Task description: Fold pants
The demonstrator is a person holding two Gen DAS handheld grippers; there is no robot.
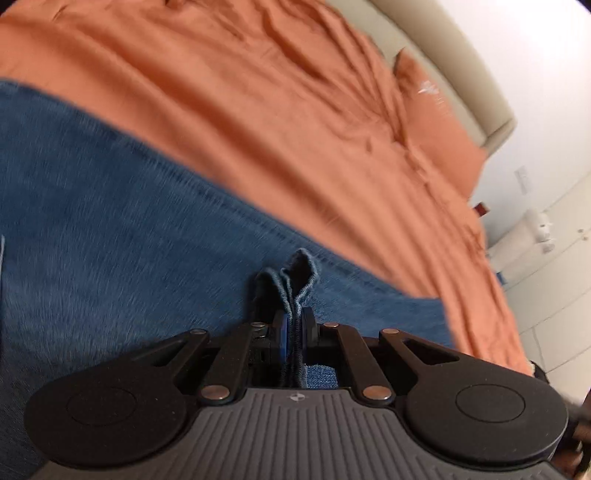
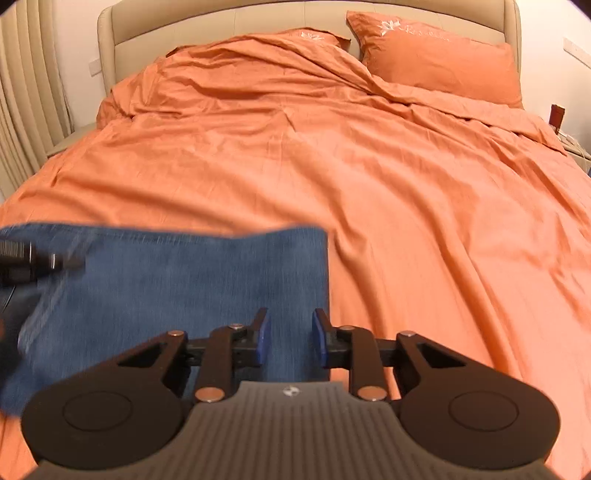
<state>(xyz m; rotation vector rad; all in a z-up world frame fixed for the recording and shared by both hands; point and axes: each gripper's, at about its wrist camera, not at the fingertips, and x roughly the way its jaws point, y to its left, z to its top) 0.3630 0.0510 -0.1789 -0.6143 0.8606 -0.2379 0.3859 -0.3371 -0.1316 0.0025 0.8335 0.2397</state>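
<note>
Blue denim pants [image 1: 110, 221] lie spread on the orange bedcover [image 1: 295, 110]. My left gripper [image 1: 294, 325] is shut on a bunched fold of the pants' edge, and the fabric sticks up between its blue pads. In the right wrist view the pants [image 2: 184, 277] lie flat, with their right edge near the middle of the picture. My right gripper [image 2: 291, 334] hovers open just inside that edge, with denim beneath the gap and nothing pinched. A blurred black object [image 2: 29, 262] lies over the pants at the left border.
The bed has a beige padded headboard [image 2: 258, 22] and two orange pillows [image 2: 443, 62] at the far end. Rumpled orange cover [image 2: 406, 184] stretches beyond and to the right of the pants. Pleated curtains [image 2: 26, 92] hang on the left and a nightstand [image 2: 576, 147] stands on the right.
</note>
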